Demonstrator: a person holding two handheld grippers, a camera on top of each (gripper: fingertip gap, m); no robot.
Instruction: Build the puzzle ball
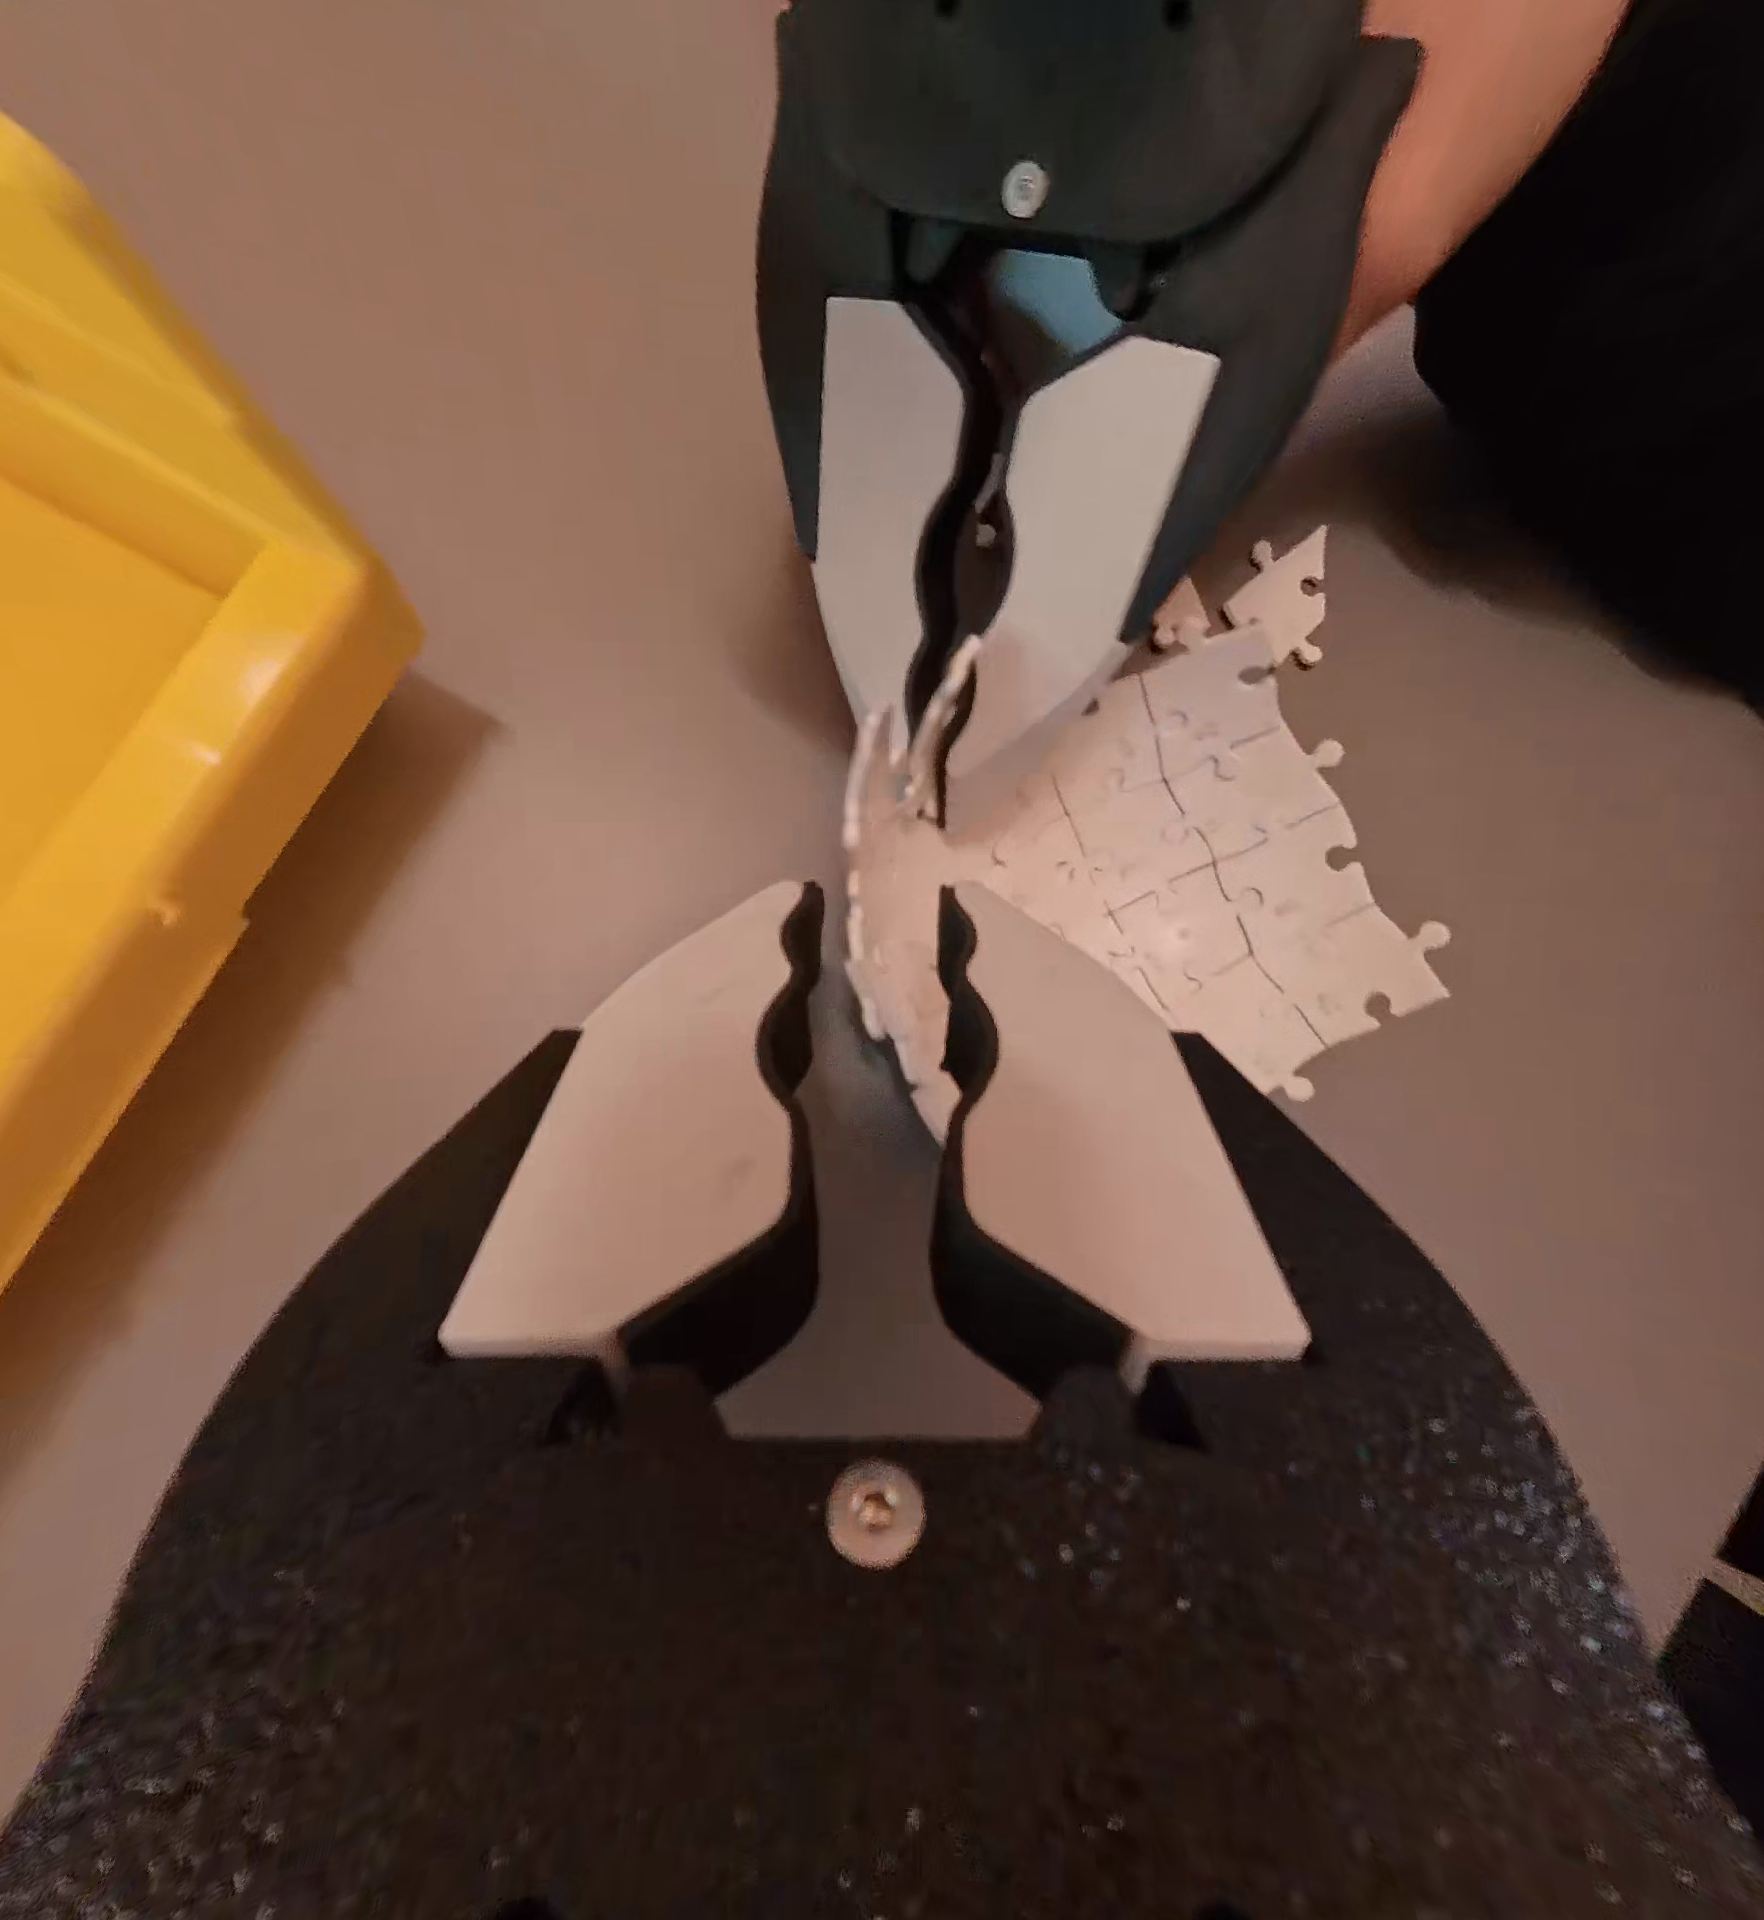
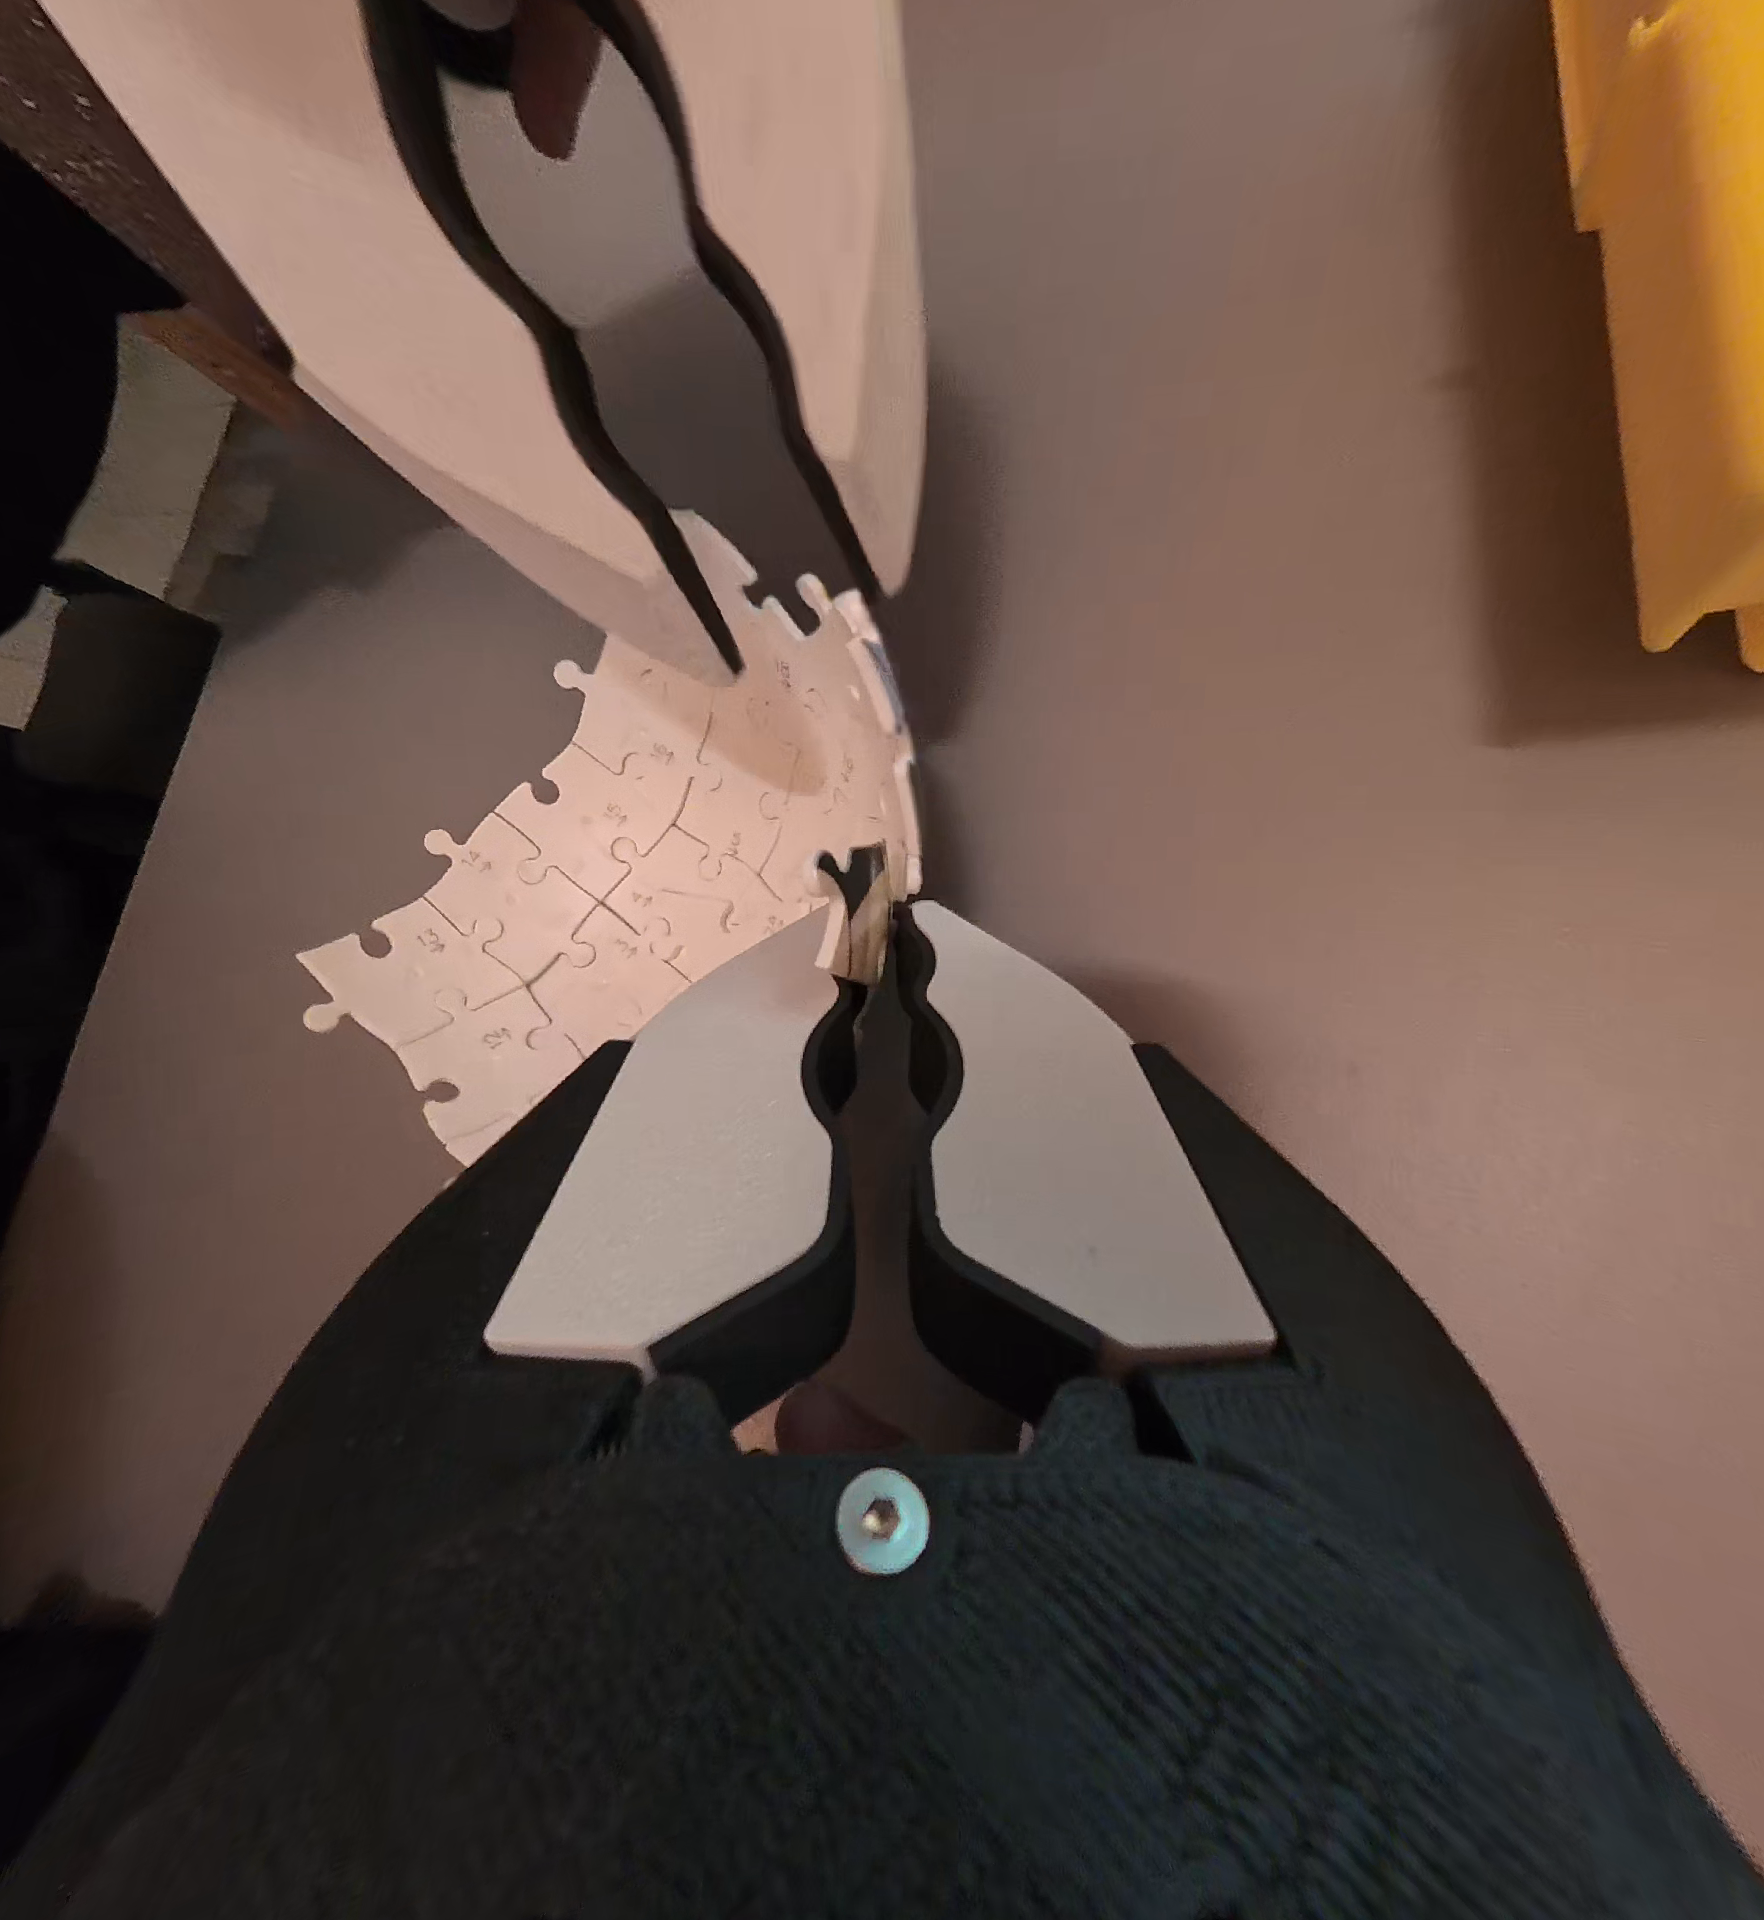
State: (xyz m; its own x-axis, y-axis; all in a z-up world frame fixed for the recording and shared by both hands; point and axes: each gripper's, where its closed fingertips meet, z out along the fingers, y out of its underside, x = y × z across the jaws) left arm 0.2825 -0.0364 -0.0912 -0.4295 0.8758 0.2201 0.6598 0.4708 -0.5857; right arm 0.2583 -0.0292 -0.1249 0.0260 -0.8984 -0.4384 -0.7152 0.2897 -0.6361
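Right gripper [image 2: 883, 935], jaws nearly closed, pinches a single white curved puzzle piece [image 2: 850, 914] at the edge of the white curved sheet of joined puzzle pieces [image 2: 587, 883]. Left gripper [image 1: 883, 997], jaws part open, straddles that sheet's rim; firm grip uncertain. Sheet held above the grey-brown tabletop [image 1: 566, 436]; yellow plastic bin [image 1: 109, 665] well apart. Judgement: a few rows joined, most of the ball left.

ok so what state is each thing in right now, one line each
left gripper: jaws partly open around the edge of the puzzle section, grip unclear
right gripper: shut on a single puzzle piece, at the section's edge
puzzle section: partly built, curved, pieces interlocked, outer tabs unjoined
loose puzzle pieces: separate, on the table
yellow bin: open-topped; nothing visible in the part shown
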